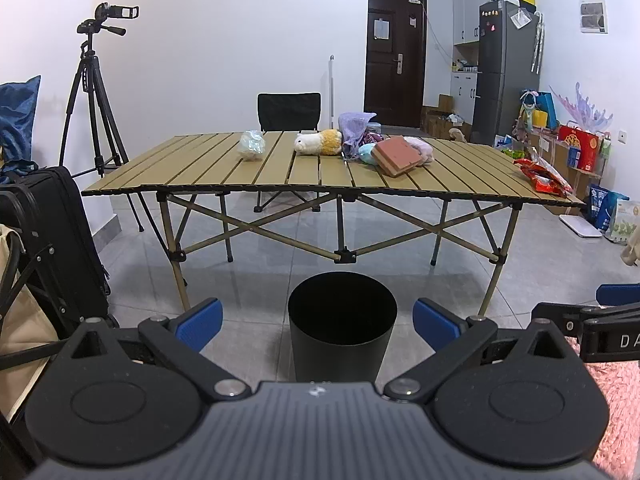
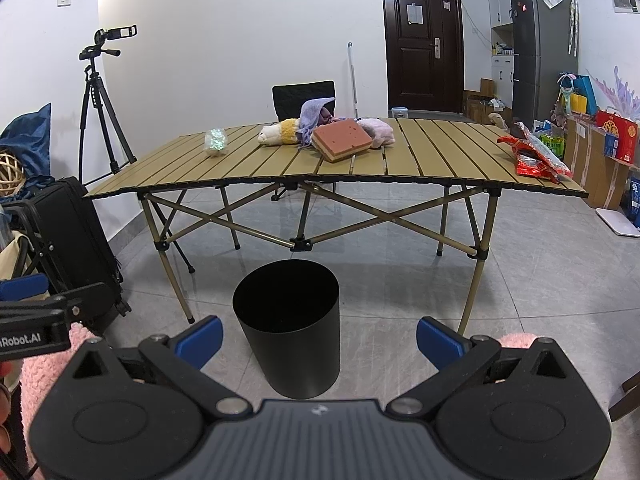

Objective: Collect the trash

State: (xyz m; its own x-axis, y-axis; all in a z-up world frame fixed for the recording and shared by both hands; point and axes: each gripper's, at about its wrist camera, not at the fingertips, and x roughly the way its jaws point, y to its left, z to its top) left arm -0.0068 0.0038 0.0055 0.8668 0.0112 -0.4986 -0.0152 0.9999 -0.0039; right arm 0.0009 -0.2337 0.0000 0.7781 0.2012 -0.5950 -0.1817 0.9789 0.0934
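A black round bin (image 1: 342, 328) stands on the floor in front of a slatted folding table (image 1: 224, 172); it also shows in the right wrist view (image 2: 288, 324). On the table lie a crumpled clear plastic wad (image 1: 251, 145) (image 2: 216, 142) at the left and red snack wrappers (image 1: 542, 176) (image 2: 536, 158) at the right edge. My left gripper (image 1: 318, 326) is open and empty, low, just short of the bin. My right gripper (image 2: 319, 338) is open and empty, beside the left one, the bin a little to its left.
Mid-table sit a plush toy (image 1: 318, 142), a purple cloth (image 1: 354, 126), and a red-topped sponge block (image 1: 396, 156). A black suitcase (image 1: 60, 240) and tripod (image 1: 94, 104) stand left. A chair (image 1: 289, 112) is behind the table. Boxes and bags (image 1: 576, 148) line the right wall.
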